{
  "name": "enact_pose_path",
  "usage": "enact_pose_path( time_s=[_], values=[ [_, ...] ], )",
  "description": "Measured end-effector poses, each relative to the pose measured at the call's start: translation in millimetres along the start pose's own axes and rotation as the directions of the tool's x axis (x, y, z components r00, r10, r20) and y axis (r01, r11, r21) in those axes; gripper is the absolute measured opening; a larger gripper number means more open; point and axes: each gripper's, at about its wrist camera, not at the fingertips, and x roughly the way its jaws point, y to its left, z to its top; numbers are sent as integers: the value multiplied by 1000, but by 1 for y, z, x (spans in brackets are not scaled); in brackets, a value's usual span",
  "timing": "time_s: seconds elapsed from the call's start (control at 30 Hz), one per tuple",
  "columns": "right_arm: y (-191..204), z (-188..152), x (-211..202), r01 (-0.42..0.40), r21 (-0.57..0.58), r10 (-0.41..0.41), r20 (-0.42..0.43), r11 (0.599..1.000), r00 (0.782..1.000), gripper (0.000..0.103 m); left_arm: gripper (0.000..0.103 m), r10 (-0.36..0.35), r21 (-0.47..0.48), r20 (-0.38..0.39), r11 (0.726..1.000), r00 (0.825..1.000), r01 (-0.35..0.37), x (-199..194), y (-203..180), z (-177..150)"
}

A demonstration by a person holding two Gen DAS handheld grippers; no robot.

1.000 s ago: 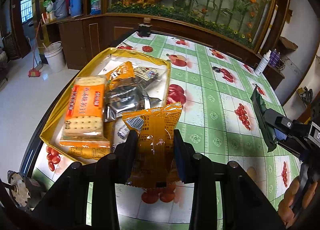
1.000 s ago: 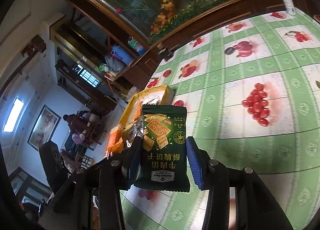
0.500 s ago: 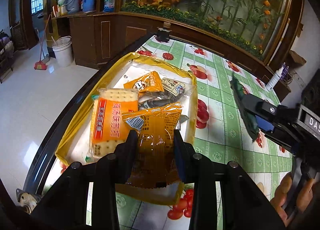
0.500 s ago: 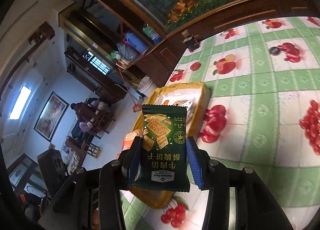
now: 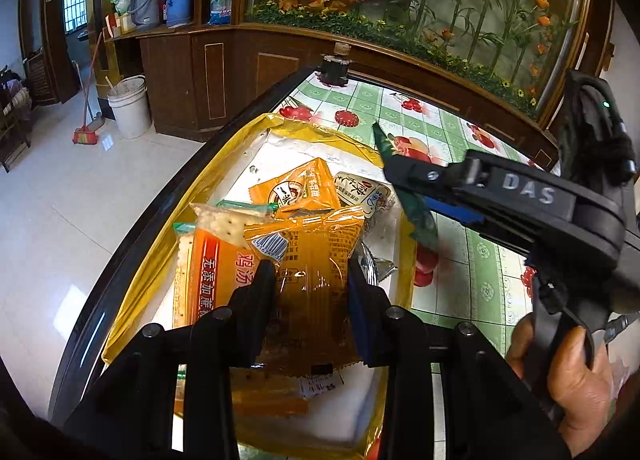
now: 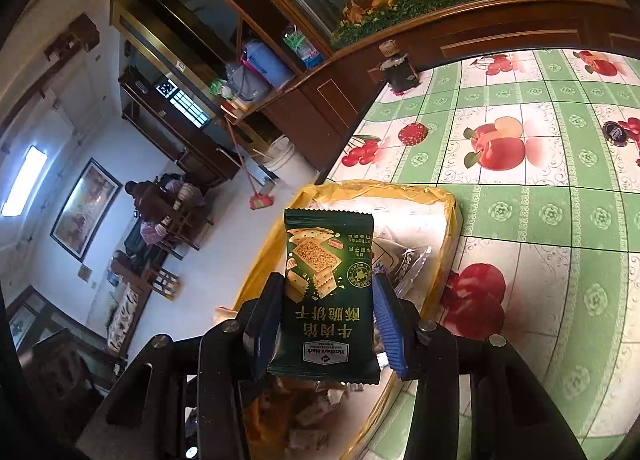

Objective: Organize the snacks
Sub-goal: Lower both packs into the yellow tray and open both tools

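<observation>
Compared with a second ago, both grippers have moved from the bare green-and-white fruit-print tablecloth (image 5: 486, 260) to over the shallow yellow-rimmed tray (image 5: 144, 260), and the right one, then far off at the picture's edge, now reaches in close.

At the left of the tray lies a long orange sleeve of pale crackers (image 5: 208, 260). Just beside it the left gripper (image 5: 310, 280) points forward and downward over the tray's middle, its fingers clamped on a translucent orange snack packet (image 5: 308, 252) with a barcode at its upper corner (the packet stands upright between the pads). Behind it lie a smaller orange sachet (image 5: 298, 188) and a white-labelled packet (image 5: 362, 192).

To the right, the right gripper (image 5: 408, 196) comes in from the side, level and angled toward the tray's far right rim, held by a bare hand (image 5: 568, 372). Its fingers are clamped on a dark green cracker packet (image 6: 330, 292), held above the tray's near end in the right wrist view.
</observation>
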Motion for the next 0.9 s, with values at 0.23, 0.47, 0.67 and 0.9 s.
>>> enact_pose_path(
  time_s=[0.23,0.47,0.67,0.9],
  values=[
    [7,7,27,34,-54,-35,-26,998,999,48,35,21,-3,7,1000,1000,-21,1,4,4],
    [15,4,26,57,-90,-60,-32,994,998,66,62,74,-11,41,997,996,-74,-8,8,4],
    [17,-3,2,66,-115,-67,-11,991,998,71,62,136,-17,90,991,987,-135,-25,9,-6],
    [29,-37,-44,122,-241,-119,28,963,992,83,74,186,-13,179,982,966,-187,-65,6,-25]
  ],
)
